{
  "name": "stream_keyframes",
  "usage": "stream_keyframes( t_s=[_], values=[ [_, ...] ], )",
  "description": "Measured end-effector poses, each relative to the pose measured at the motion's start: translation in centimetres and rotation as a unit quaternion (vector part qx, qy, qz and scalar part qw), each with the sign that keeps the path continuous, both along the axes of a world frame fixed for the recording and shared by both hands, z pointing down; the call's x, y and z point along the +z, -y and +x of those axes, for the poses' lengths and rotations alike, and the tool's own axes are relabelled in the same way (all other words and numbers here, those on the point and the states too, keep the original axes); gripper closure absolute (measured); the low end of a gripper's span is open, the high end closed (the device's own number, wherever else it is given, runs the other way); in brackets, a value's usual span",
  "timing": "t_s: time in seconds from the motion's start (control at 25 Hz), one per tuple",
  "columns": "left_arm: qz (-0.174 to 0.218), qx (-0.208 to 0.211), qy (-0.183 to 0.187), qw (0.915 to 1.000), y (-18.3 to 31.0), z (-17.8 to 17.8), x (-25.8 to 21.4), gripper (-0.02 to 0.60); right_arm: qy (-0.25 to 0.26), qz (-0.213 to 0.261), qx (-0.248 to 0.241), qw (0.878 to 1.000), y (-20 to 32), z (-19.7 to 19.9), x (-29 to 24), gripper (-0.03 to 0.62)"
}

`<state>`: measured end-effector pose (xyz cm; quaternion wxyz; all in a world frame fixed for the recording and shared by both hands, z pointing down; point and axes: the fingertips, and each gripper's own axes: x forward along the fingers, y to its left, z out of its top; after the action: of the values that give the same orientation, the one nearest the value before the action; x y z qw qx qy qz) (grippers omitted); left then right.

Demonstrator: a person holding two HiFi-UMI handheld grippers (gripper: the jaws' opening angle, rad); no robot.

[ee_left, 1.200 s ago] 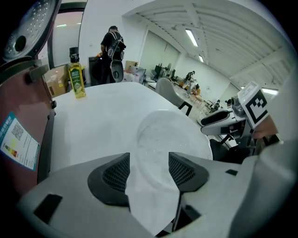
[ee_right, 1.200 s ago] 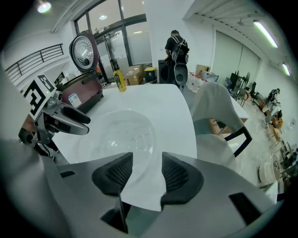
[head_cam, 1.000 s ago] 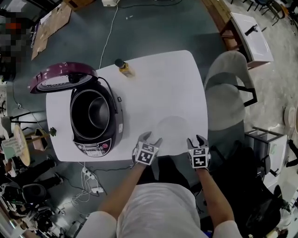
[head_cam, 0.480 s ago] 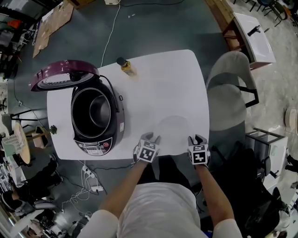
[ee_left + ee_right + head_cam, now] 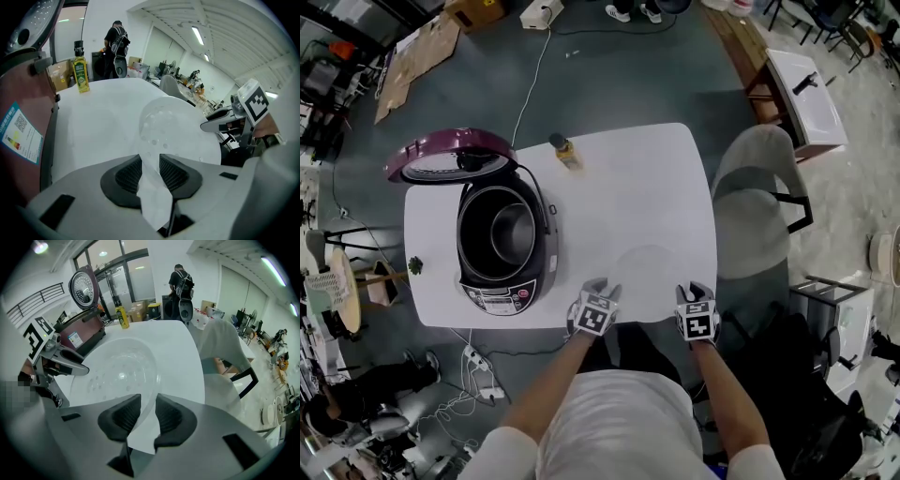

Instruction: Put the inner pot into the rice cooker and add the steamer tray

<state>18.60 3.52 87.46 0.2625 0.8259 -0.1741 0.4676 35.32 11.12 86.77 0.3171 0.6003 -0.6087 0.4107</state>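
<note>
**Two grips closing on the tray rim**

On the white table (image 5: 619, 178), the rice cooker (image 5: 546, 255) stands lid up with the inner pot (image 5: 511, 230) already seated. Nearer me lies the steamer tray (image 5: 119, 369). My left gripper (image 5: 605, 287) and right gripper (image 5: 694, 289) have just been closing, and each now pinches its rim, so I judge lifting comes next. Pale on white, the tray's outline barely shows from above.
</note>
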Motion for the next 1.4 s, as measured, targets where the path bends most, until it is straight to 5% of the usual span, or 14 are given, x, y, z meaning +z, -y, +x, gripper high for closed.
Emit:
stream_keyframes(
  t_s=[0.72, 1.4],
  values=[
    [0.064, -0.028, -0.042, 0.9967, 1.3, -2.3, -8.8, 0.454, -0.013, 0.087, -0.022, 0.996, 2.0, -2.0, -9.4, 0.493],
    [0.133, -0.093, -0.097, 0.9819, 6.1, -7.7, -18.4, 0.468, -0.019, 0.179, -0.057, 0.982, 8.1, -6.8, -19.0, 0.502]
  ],
)
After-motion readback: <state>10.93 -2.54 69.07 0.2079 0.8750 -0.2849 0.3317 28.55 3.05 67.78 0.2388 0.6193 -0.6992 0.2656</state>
